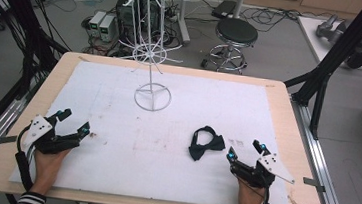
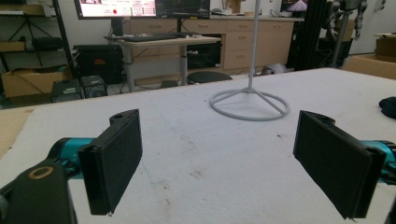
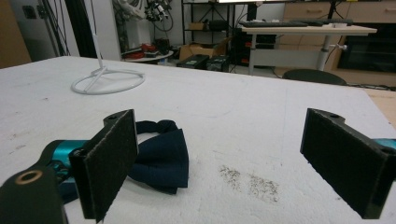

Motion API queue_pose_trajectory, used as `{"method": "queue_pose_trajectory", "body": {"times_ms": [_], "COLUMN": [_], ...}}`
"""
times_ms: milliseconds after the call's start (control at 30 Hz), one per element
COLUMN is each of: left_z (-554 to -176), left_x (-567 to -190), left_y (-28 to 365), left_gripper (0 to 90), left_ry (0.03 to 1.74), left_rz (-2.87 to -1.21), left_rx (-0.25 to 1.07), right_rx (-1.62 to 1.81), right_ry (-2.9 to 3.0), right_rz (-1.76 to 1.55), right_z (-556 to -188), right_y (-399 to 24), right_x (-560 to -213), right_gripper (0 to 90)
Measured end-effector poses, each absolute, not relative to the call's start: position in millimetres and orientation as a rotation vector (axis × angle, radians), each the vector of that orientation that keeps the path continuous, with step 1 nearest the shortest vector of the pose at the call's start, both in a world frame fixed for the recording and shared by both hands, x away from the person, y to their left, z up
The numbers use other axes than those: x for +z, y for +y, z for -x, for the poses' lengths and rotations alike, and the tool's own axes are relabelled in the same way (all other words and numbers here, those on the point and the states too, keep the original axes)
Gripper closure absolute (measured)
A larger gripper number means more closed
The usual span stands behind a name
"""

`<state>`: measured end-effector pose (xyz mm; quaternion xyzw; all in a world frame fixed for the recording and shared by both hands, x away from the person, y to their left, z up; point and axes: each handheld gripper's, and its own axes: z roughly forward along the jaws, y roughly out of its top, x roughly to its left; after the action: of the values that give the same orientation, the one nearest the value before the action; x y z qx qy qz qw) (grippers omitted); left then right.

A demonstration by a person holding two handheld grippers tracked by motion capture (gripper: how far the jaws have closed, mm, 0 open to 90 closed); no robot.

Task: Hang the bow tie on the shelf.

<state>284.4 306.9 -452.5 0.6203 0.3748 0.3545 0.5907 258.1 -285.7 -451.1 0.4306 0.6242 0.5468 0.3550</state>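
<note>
We have the bow tie (image 1: pixel 207 143) flat on the white mat (image 1: pixel 164 145), nearer us than the wire stand (image 1: pixel 152 97) and off to its right; right gripper (image 1: pixel 245 152) just right of the tie, jaws wide, nothing between them; left gripper (image 1: pixel 74 123) well left of the stand, jaws wide, empty.

Robotics lab or research workshop. Black aluminium frame (image 1: pixel 337 51) around table (image 1: pixel 279 99), many loose cables (image 1: pixel 11 20) on floor, desktop computer (image 1: pixel 127 14), monitors (image 2: pixel 140 8) on desk, shelves with equipment, robot parts (image 1: pixel 331 28) on side board, rolling stool (image 1: pixel 235 34).
</note>
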Motion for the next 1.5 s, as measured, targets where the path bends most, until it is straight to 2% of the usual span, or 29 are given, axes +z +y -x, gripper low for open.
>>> {"method": "queue_pose_trajectory", "body": {"times_ms": [1500], "left_z": [-284.0], "left_x": [-452.8], "left_y": [307.7], "left_gripper": [15.9], "left_ry": [0.893], "left_rz": [-1.422], "left_rx": [0.830], "right_rx": [1.426], "right_ry": [1.722], "right_rz": [-1.113], "right_z": [-266.2], "right_y": [-287.4], "right_x": [-443.4], "right_gripper": [10.3]}}
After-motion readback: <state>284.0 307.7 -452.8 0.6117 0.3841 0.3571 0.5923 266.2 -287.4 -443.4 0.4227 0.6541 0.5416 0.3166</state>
